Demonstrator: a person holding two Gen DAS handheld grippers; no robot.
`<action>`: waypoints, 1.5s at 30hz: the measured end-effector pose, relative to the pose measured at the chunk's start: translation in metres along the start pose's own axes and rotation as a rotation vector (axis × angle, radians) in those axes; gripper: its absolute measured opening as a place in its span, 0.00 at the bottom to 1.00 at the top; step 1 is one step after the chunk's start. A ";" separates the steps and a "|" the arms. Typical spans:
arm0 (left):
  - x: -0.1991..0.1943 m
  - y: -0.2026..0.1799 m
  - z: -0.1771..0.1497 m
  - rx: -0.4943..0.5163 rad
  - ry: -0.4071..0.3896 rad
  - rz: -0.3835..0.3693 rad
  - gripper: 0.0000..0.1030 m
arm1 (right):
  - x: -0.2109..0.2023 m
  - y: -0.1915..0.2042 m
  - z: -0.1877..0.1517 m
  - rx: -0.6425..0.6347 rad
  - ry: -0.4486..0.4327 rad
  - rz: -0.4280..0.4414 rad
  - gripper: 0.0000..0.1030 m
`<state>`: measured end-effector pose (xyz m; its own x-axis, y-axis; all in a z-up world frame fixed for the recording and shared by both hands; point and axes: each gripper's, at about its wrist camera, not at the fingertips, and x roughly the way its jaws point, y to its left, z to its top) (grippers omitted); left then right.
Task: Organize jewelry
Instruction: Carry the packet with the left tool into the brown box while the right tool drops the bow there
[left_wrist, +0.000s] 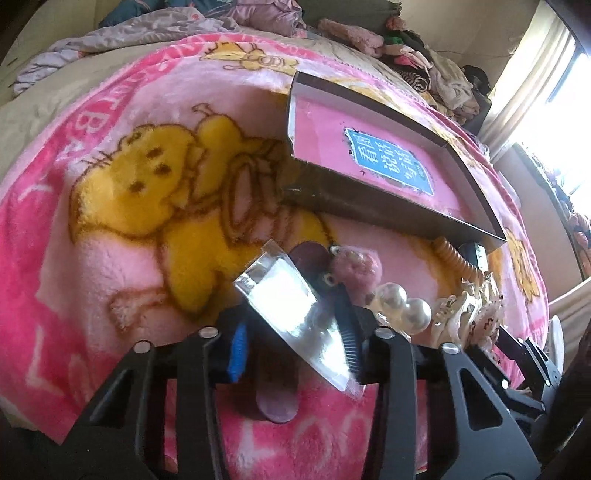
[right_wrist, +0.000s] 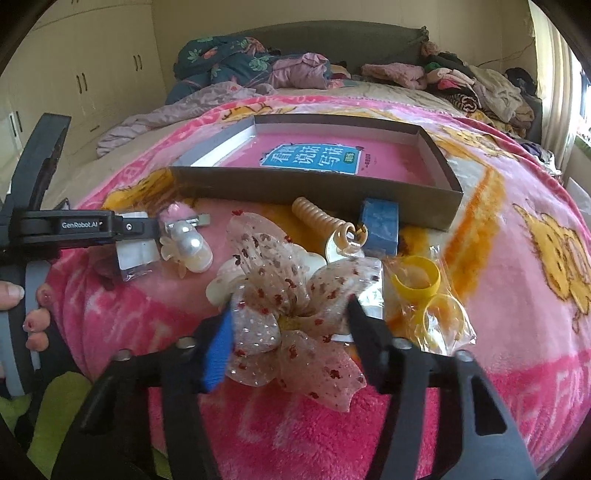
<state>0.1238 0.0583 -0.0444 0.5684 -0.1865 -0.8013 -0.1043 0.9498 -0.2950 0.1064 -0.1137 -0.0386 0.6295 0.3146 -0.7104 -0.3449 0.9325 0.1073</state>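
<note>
The left gripper (left_wrist: 295, 347) pinches a clear plastic packet (left_wrist: 291, 314) between its pads, the packet slanting up across the jaws. Just beyond it lie a pink fuzzy clip (left_wrist: 356, 271) and a pearl hair clip (left_wrist: 404, 308) on the pink blanket (left_wrist: 92, 258). The right gripper (right_wrist: 290, 332) is closed on a sheer spotted bow (right_wrist: 291, 291) — its petals bulge out around both fingers. Beside the bow sit a bag of yellow rings (right_wrist: 424, 295), a coiled hair tie (right_wrist: 321, 221) and a blue block (right_wrist: 380, 225). Behind them all stands the shallow cardboard box (right_wrist: 314, 184) — a pink book (right_wrist: 314, 158) lies inside.
</note>
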 end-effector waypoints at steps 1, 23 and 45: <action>-0.004 0.000 -0.001 0.002 -0.007 -0.007 0.26 | -0.001 -0.001 0.000 -0.002 -0.003 0.005 0.43; -0.023 -0.012 0.040 0.061 -0.093 -0.033 0.17 | -0.022 -0.024 0.033 0.008 -0.091 0.048 0.17; 0.020 -0.043 0.097 0.111 -0.084 -0.032 0.17 | -0.007 -0.087 0.105 0.081 -0.192 -0.043 0.17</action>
<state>0.2193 0.0382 0.0026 0.6370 -0.2000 -0.7445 0.0035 0.9665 -0.2567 0.2055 -0.1781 0.0298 0.7660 0.2952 -0.5711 -0.2628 0.9545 0.1409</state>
